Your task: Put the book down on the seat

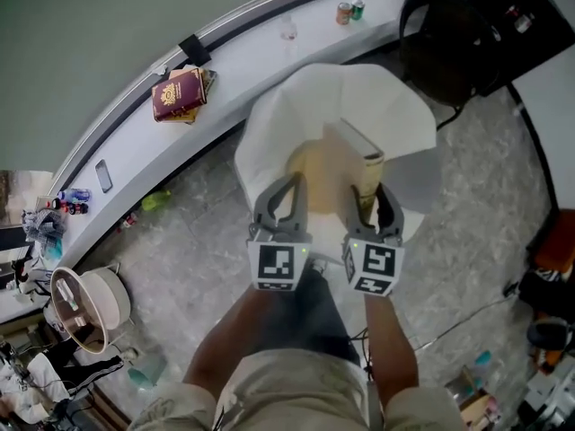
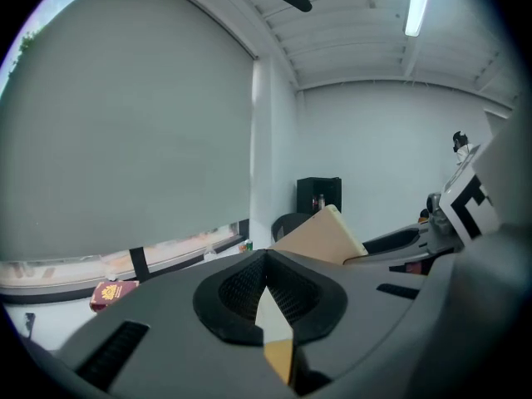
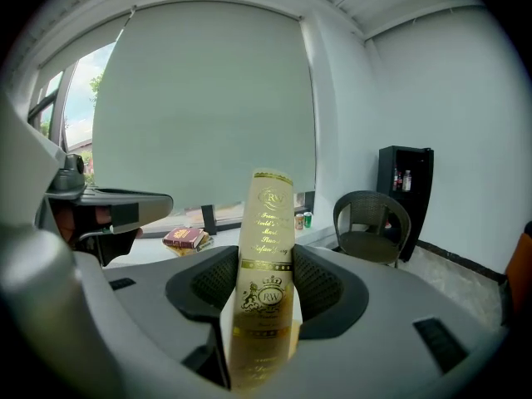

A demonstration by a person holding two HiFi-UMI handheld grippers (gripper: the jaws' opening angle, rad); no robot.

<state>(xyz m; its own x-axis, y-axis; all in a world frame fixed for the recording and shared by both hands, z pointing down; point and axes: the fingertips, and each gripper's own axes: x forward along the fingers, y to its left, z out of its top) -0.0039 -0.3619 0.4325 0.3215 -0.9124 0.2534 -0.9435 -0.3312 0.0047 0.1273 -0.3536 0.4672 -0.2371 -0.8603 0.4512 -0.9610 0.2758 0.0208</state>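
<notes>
My right gripper is shut on a cream book with gold lettering and holds it upright, spine toward the camera, just above the yellowish seat of a white shell chair. In the right gripper view the book's spine rises between the jaws. Beside it on the left, my left gripper hangs over the same seat, shut with nothing in it. The left gripper view has only a thin sliver of seat showing between its jaws, and the book to the right.
A curved white ledge under the window carries a stack of red books, a phone and two cans. A black wicker chair stands behind the white one. A round white appliance sits at lower left.
</notes>
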